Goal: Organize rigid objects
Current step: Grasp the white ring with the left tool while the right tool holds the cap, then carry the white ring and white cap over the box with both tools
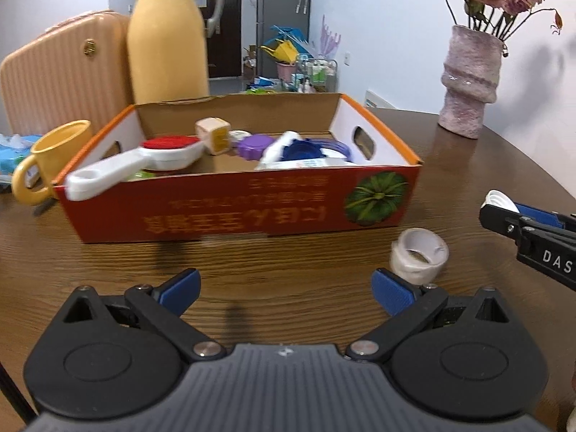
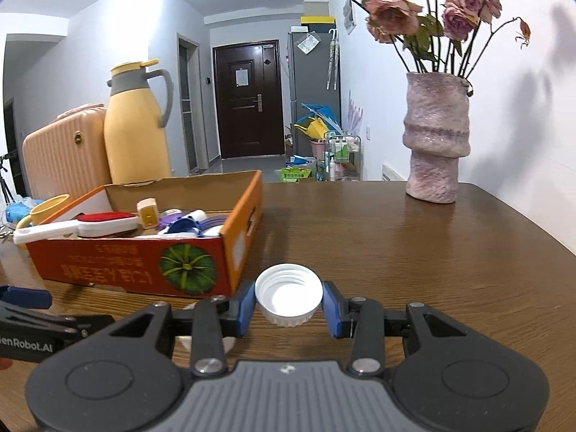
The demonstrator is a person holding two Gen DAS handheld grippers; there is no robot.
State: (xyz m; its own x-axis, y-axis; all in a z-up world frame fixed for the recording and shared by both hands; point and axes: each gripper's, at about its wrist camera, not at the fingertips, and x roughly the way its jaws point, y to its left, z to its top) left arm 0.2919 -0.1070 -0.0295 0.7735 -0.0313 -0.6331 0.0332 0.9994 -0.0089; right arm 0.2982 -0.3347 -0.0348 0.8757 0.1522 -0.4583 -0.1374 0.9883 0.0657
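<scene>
On the bench, left wrist view: left gripper (image 1: 286, 288) spread wide, nothing held; white ring (image 1: 419, 255) lies just beside its right pad | right wrist view: white cap (image 2: 288, 294) clamped in right gripper (image 2: 288, 302), box (image 2: 144, 270) near, left | risk: cap may be caught on box wall | ring's identity unclear.

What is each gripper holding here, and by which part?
The right gripper holds a white screw cap, open side up, its pads pressing opposite sides of the ribbed wall. The left gripper is open and holds nothing.
</scene>
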